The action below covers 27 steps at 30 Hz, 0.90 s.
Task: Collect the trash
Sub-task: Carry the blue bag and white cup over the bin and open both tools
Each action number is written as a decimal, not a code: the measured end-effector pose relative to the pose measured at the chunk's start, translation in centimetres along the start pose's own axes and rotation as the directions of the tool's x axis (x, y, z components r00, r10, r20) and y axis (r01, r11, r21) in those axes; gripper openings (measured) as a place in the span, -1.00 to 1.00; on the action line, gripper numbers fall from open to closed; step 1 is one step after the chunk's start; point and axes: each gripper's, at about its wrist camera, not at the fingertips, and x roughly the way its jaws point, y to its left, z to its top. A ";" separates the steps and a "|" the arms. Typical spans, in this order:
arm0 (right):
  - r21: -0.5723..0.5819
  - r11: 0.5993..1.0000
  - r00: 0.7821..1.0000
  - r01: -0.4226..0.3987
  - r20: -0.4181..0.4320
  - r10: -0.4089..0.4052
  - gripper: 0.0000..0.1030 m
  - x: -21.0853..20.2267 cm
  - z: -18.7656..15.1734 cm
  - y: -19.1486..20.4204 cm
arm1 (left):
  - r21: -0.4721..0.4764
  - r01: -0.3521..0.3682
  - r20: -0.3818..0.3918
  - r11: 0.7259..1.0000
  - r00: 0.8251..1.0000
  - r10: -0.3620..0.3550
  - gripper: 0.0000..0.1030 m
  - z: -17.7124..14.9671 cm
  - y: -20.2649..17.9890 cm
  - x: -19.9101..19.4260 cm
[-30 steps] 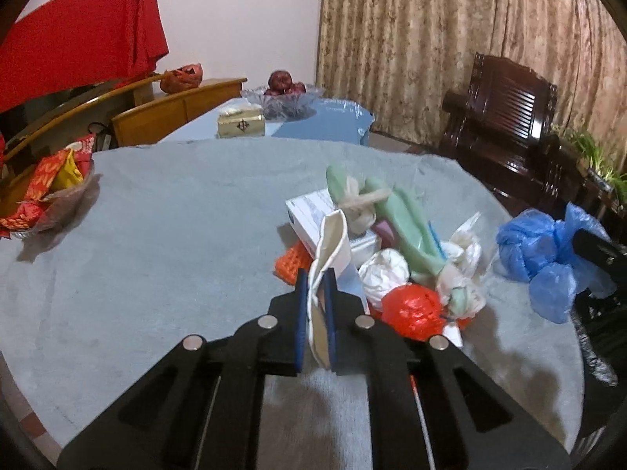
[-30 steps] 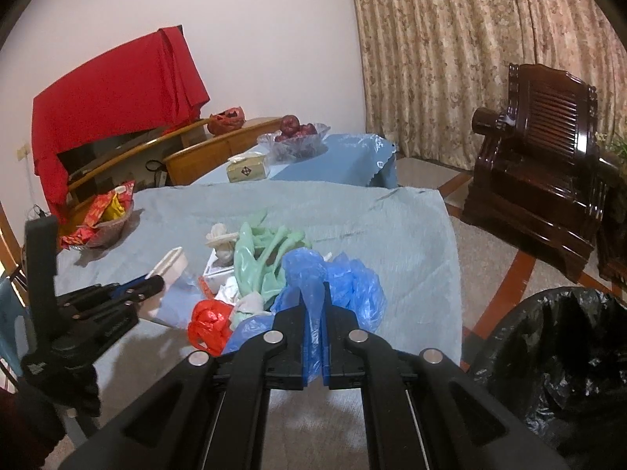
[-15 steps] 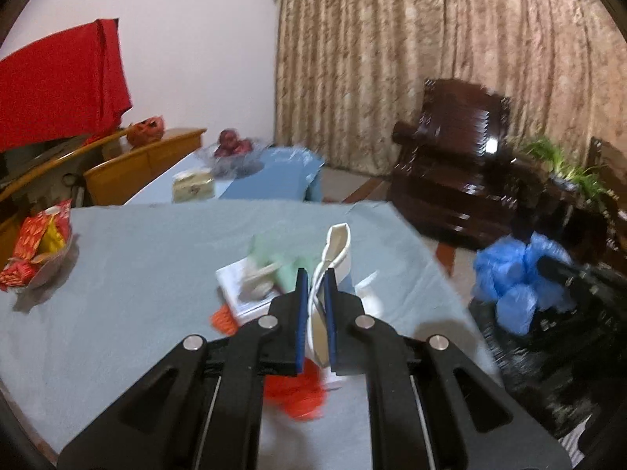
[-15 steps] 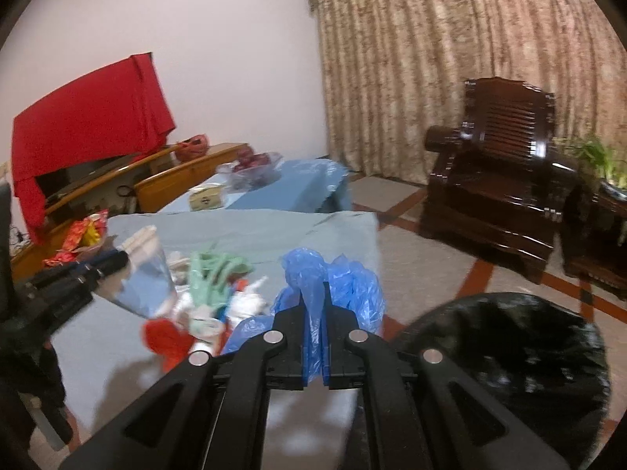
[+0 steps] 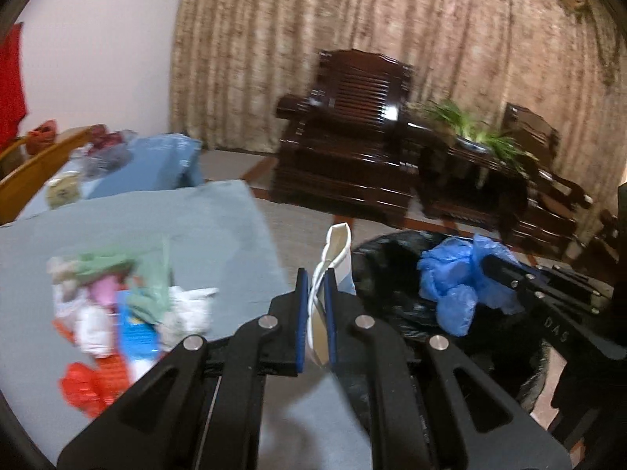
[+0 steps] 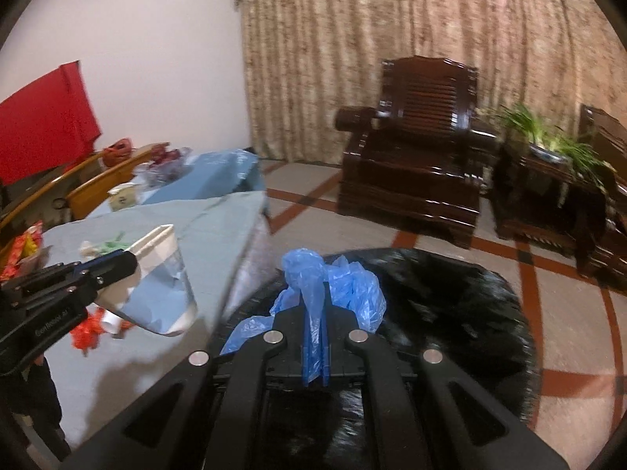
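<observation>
My left gripper [image 5: 314,274] is shut on a white and pale blue paper packet [image 5: 336,252], held at the table's right edge beside the black bin bag [image 5: 395,274]. My right gripper [image 6: 314,297] is shut on a crumpled blue plastic bag [image 6: 341,282] and holds it over the open black bin bag [image 6: 443,297]. The right gripper and blue bag [image 5: 454,278] show in the left wrist view above the bin. The left gripper [image 6: 129,264] with its packet [image 6: 164,290] shows in the right wrist view. A pile of mixed trash [image 5: 125,293] lies on the grey-clothed table [image 5: 211,227].
A dark wooden armchair [image 6: 411,164] and a side table with a plant [image 6: 548,164] stand beyond the bin, in front of a curtain. A second table with a blue cloth [image 6: 211,176] holds a fruit bowl and a small box. A red wrapper [image 5: 86,384] lies at the table's near left.
Both grippers swung right, away from the trash pile toward the bin. The blue bag now hangs over the bin opening and the packet has reached the table's edge.
</observation>
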 end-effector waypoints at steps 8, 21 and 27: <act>0.042 0.995 0.995 0.088 -0.054 -0.086 -0.86 1.0 -1.7 -3.8 | 0.009 0.106 -0.073 0.994 0.992 -0.105 -0.28 -0.5 -4.0 5.7; 0.067 0.989 0.991 0.130 -0.014 -0.130 0.88 0.3 -2.0 -3.8 | -0.018 -0.042 0.004 0.999 0.999 0.042 0.72 -1.5 0.7 1.8; 0.045 0.998 0.999 0.038 0.008 -0.039 0.88 1.0 -1.3 0.3 | -0.044 -0.184 0.035 0.982 0.982 0.186 0.75 -2.0 5.8 -2.3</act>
